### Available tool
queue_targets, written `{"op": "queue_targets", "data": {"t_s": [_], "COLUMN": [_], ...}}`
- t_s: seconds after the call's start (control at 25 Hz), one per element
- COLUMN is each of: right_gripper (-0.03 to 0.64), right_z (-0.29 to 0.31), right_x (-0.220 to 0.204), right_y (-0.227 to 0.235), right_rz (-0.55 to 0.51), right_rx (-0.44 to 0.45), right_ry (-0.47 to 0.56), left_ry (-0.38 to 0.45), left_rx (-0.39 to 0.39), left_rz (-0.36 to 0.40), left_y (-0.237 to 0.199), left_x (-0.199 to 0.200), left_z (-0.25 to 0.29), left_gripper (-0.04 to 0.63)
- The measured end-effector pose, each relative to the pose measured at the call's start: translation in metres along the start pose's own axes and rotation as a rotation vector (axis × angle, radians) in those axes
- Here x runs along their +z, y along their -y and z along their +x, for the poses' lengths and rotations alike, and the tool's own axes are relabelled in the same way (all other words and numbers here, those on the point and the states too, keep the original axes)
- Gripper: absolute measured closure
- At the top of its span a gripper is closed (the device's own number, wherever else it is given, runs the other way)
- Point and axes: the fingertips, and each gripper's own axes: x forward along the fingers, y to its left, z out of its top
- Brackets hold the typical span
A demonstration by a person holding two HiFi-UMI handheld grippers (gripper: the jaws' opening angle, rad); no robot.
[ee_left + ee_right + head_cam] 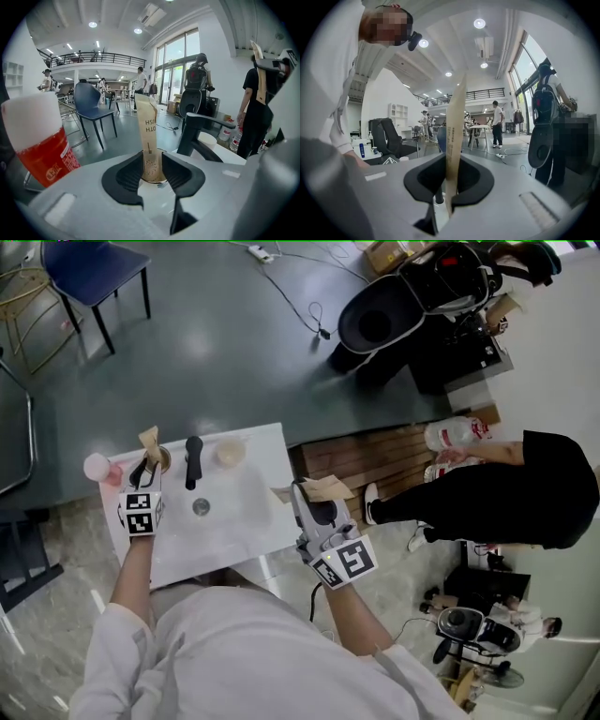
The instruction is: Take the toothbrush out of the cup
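Observation:
A paper-wrapped toothbrush [148, 123] stands upright in a cup [159, 180] on the white table [248, 512]. My left gripper [152, 163] is open, one jaw on each side of the wrapper's lower end and neither pad pressing it. From the head view, that left gripper [145, 471] sits at the cup [161, 460] near the table's left end. My right gripper [307, 502] hovers off the table's right edge, shut on a second paper-wrapped toothbrush [455, 136] that stands upright between its jaws [323, 488].
A red-and-white can [42, 150] stands just left of the cup. A black faucet-shaped object [197, 133] and a white cup [208, 139] stand to its right. A person in black [525, 493] stands right of the table. A blue chair [94, 273] is far behind.

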Motion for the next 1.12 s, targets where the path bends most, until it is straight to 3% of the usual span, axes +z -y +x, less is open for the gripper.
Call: {"op": "queue_targets", "data": {"t_s": [0.4,0.84,1.12], "right_gripper": [0.583,0.583,0.583], "right_z": [-0.017,-0.029,-0.035], "right_x": [0.005,0.003,0.004], "right_y": [0.006,0.011,0.013], "right_rz": [-0.008,-0.008,-0.009], "right_rx": [-0.040,-0.075,-0.077], "right_ry": [-0.003,-0.009,-0.011], "left_ry": [-0.010,0.002,0.017], "left_rx": [0.038,0.078,0.105], "left_rz": [-0.002,0.091,0.100], "left_y": [-0.008,-0.015,-0.014], "left_x": [0.002,0.008,0.010], "left_z": [0.021,0.037,0.036], "left_gripper": [0.422,0.417,0.440]}}
